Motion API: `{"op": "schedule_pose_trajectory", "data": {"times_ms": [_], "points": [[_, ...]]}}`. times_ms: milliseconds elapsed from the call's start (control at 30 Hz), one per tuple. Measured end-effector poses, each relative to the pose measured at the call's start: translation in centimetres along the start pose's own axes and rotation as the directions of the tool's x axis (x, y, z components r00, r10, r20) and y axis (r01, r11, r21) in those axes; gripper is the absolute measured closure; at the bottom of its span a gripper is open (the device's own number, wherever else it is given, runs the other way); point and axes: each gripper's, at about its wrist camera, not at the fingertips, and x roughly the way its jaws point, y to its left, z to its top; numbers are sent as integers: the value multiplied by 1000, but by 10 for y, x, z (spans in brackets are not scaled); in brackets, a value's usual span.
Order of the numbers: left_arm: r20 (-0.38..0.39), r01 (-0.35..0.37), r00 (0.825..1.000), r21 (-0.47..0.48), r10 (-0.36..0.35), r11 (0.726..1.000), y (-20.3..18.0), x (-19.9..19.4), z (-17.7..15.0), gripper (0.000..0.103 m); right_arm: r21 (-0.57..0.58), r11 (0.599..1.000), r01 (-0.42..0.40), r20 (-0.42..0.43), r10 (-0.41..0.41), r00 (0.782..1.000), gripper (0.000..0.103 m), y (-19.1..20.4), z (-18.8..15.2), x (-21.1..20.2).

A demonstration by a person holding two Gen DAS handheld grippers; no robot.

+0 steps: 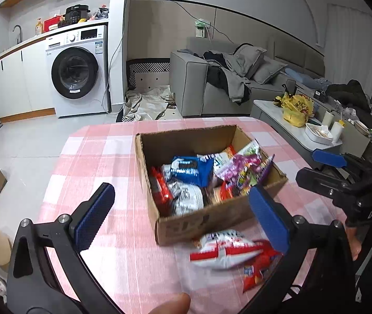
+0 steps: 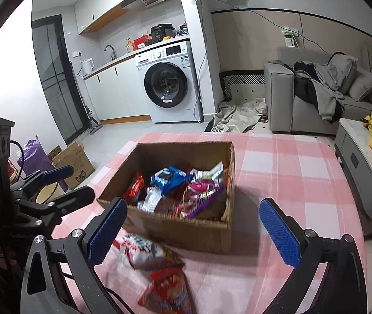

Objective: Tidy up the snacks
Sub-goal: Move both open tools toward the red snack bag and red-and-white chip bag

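Open brown cardboard box, centre frame on pink checked tablecloth, part-filled with packets. Two outside it, lower centre, by the near wall: white-and-red crinkly snack packet, red foil snack bag. Left gripper spread wide, empty; right gripper likewise. Packets likely light, soft, slippery, crushable; pinch a sealed edge.

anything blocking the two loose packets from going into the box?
Nothing visible. The white-and-red packet and the red packet lie on the checked tablecloth just in front of the cardboard box, whose top is open. Only its near wall must be cleared. Both the left gripper and right gripper are open and empty.
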Motion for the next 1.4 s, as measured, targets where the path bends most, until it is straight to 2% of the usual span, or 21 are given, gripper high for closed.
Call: {"op": "schedule_pose_trajectory", "data": {"times_ms": [333,533,800,1033,1400], "points": [[-12,-6,1000,7,6,1000,-6,-44,-26,1,18,1000,7,-24,-7,1000,0,6,-32,-29],[-34,-10,999,12,10,1000,-8,-53,-47,1,28,1000,10,-66,-8,998,0,7,-52,-28],[-66,-2,998,8,2,1000,-11,-47,-70,1,37,999,5,-122,-1,993,0,8,-78,-18],[-102,10,995,18,-9,1000,-17,-27,-86,1,47,999,6,-184,3,983,0,4,-101,-1],[-152,21,988,26,-17,999,-17,2,-100,1,59,997,-53,-270,67,961,0,8,-118,37]]}}
